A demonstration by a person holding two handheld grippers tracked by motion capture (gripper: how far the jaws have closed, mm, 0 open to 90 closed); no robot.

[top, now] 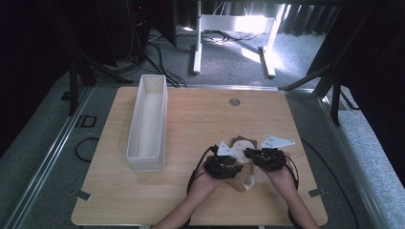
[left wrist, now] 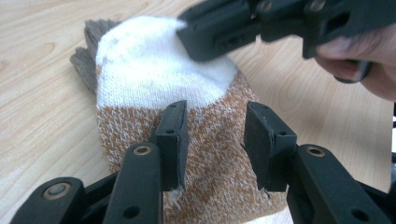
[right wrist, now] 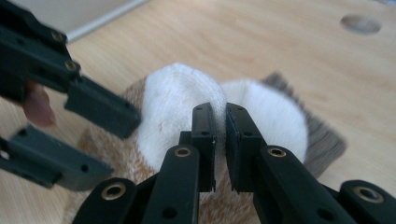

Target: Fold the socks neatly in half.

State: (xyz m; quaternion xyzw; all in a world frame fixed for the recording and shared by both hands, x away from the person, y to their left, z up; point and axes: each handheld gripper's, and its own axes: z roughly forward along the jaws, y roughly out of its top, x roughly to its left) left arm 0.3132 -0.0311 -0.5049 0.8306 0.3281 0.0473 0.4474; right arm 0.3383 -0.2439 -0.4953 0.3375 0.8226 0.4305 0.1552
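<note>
1. Seen from the high view, my table [top: 143, 200] is pale wood on a grey carpeted floor, with dark stands and a white frame behind. A long white bin [top: 148, 123] stands on the left half. The sock [top: 241, 172] lies near the front edge, right of centre, with my left gripper [top: 223, 166] and right gripper [top: 267, 159] both over it, close together; from up here I cannot tell how their jaws stand.
2. From the left gripper view, my jaws are spread apart over the sock's [left wrist: 159, 98] orange-flecked part, one pad [left wrist: 172, 142] resting on the knit, nothing pinched. This view also gives me the white toe, a grey sock edge beneath, and the right gripper [left wrist: 210, 35] touching the white part.
3. From the right gripper view, my jaws stand nearly together, pinching a raised fold of the white knit [right wrist: 187, 93]. The left gripper [right wrist: 88, 135] shows at left, jaws apart. A round hole [right wrist: 360, 23] in the tabletop shows far off.
</note>
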